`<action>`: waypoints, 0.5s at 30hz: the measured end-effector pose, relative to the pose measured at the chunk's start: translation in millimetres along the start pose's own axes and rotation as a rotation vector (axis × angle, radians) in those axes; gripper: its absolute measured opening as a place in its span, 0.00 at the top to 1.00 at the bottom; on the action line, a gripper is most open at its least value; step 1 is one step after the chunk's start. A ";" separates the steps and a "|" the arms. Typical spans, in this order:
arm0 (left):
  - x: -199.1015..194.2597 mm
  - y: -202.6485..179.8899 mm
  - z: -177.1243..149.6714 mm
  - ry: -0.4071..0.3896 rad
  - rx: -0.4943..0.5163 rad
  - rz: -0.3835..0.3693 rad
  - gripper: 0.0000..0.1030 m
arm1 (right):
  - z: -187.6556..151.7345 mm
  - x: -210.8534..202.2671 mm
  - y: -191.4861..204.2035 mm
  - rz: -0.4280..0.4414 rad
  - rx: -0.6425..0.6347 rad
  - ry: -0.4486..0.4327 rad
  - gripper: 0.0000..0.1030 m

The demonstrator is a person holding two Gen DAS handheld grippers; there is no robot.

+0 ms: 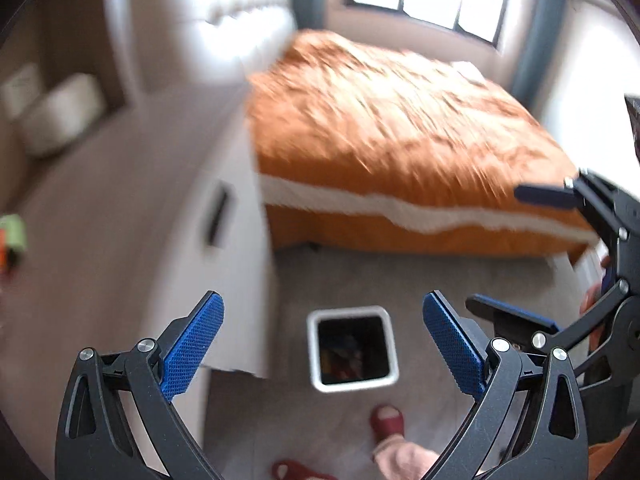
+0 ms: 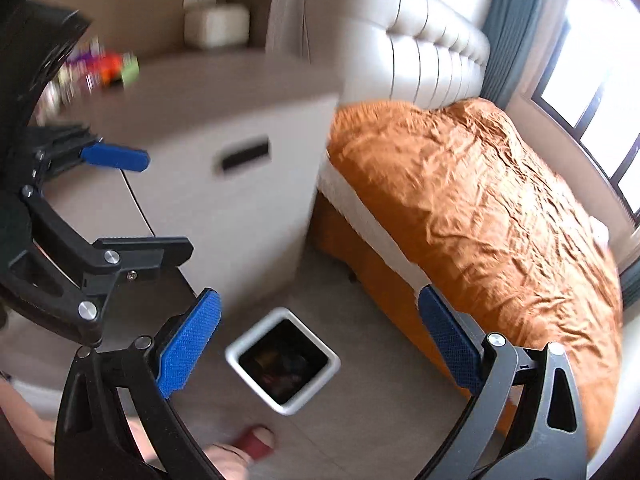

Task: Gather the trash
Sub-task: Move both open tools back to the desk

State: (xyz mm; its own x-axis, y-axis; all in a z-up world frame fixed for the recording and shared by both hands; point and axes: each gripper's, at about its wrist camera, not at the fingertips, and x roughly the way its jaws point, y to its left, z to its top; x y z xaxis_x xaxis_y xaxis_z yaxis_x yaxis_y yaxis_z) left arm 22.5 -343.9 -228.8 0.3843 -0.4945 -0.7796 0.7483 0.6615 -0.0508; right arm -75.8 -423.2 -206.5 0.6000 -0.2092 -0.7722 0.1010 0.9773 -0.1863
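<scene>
A white square trash bin (image 1: 353, 349) stands on the floor below both grippers, with coloured wrappers inside; it shows in the right wrist view as the bin (image 2: 283, 362). My left gripper (image 1: 322, 326) is open and empty above it. My right gripper (image 2: 320, 320) is open and empty too. Each gripper appears in the other's view: the right gripper (image 1: 508, 252) at the right edge, the left gripper (image 2: 140, 200) at the left, both open. Blurred colourful trash items (image 2: 102, 68) lie on the nightstand top, seen also as a green item (image 1: 12, 236).
A white nightstand (image 2: 240, 184) with a slot handle stands left of the bin. A bed with an orange cover (image 2: 472, 200) fills the right side. A person's feet in red slippers (image 1: 386, 420) stand on the grey floor near the bin. A white box (image 2: 218, 24) sits behind the nightstand.
</scene>
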 end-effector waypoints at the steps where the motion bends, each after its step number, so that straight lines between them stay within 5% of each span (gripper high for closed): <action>1: -16.1 10.1 2.4 -0.025 -0.029 0.020 0.05 | 9.3 -5.0 5.4 0.011 0.013 -0.019 0.05; 8: -110.9 97.2 -0.8 -0.155 -0.183 0.186 0.05 | 78.0 -23.3 71.8 0.112 0.041 -0.142 0.05; 15: -177.6 177.9 -27.6 -0.223 -0.278 0.268 0.05 | 126.8 -40.2 160.8 0.142 -0.025 -0.224 0.05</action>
State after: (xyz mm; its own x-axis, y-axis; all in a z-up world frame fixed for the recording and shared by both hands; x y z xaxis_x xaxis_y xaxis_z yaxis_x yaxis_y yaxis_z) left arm 72.5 -122.8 -116.6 0.6752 -0.3741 -0.6357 0.4437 0.8945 -0.0550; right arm 17.0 -253.3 -128.4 0.7676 -0.0545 -0.6386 -0.0149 0.9946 -0.1028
